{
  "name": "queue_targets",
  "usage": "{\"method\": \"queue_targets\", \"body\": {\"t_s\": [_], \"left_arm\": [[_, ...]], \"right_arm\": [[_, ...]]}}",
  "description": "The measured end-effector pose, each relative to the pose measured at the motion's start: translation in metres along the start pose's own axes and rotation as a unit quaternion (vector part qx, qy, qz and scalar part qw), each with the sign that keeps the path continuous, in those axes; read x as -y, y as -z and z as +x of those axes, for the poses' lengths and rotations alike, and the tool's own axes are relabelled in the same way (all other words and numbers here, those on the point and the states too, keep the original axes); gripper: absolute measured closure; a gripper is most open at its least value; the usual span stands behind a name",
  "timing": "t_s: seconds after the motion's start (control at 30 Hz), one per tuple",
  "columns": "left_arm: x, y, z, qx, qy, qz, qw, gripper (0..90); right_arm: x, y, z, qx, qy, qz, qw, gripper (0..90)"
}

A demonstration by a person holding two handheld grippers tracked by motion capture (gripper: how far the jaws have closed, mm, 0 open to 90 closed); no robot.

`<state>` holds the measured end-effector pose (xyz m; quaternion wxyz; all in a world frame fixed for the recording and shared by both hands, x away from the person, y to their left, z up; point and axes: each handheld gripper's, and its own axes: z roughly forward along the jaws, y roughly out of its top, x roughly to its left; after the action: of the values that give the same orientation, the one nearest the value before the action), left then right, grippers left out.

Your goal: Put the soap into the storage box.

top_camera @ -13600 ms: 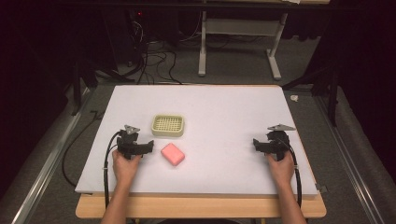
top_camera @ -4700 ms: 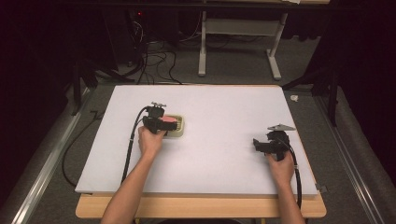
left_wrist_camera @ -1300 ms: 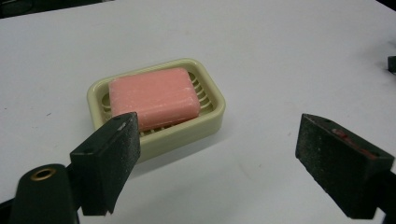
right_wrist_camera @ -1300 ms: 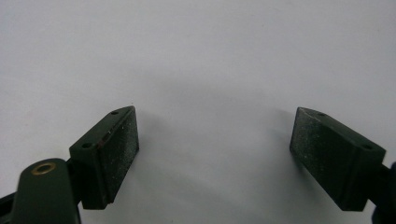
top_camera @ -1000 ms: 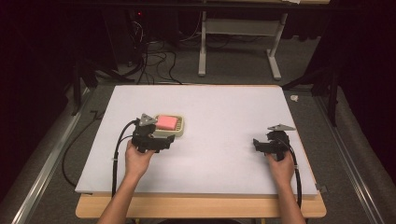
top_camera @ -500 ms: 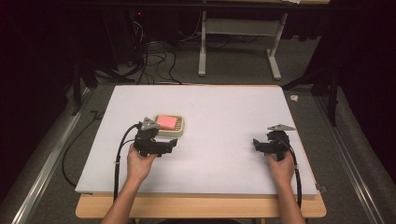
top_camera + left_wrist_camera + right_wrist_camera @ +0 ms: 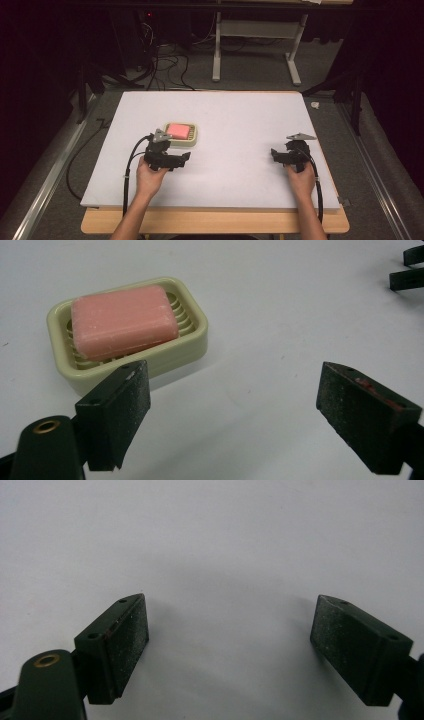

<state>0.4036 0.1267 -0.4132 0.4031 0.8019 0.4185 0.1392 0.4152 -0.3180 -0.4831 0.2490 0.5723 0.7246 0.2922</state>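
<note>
While both hands rest near the table's (image 7: 230, 115) front edge, the left gripper (image 7: 184, 159) lies left of centre and the right gripper (image 7: 274, 154) toward the right edge, each with jaws spread wide and empty. Just beyond the left gripper, apart from its jaws and nearer the left one in the left gripper view, the pink soap (image 7: 123, 320) lies in the cream dish (image 7: 196, 338), well away from the right gripper.

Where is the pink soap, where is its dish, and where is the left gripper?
pink soap (image 7: 123, 320), left gripper view, middle of its top face.
dish (image 7: 192, 342), left gripper view, its near right rim.
left gripper (image 7: 186, 157), high view, between its open jaw tips.
</note>
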Motion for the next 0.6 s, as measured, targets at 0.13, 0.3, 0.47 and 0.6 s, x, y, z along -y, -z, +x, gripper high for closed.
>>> {"method": "queue_targets", "body": {"t_s": [0.13, 0.3, 0.47, 0.6], "left_arm": [[0.002, 0.001, 0.002, -0.003, 0.003, -0.002, 1.0, 15.1], [0.007, 0.001, 0.006, -0.008, 0.007, 0.004, 0.9999, 15.1], [0.011, 0.002, 0.01, -0.013, 0.012, 0.003, 0.9998, 15.1], [0.015, 0.001, 0.013, -0.017, 0.018, 0.007, 0.9997, 15.1]], "right_arm": [[0.0, 0.0, 0.0, 0.0, 0.0, 0.0, 1.0, 16.2], [0.0, 0.0, 0.0, 0.0, -0.001, 0.0, 1.0, 16.2], [0.0, 0.0, 0.0, 0.0, -0.001, 0.0, 1.0, 16.2], [0.0, 0.0, 0.0, 0.0, -0.001, 0.0, 1.0, 16.2]]}}
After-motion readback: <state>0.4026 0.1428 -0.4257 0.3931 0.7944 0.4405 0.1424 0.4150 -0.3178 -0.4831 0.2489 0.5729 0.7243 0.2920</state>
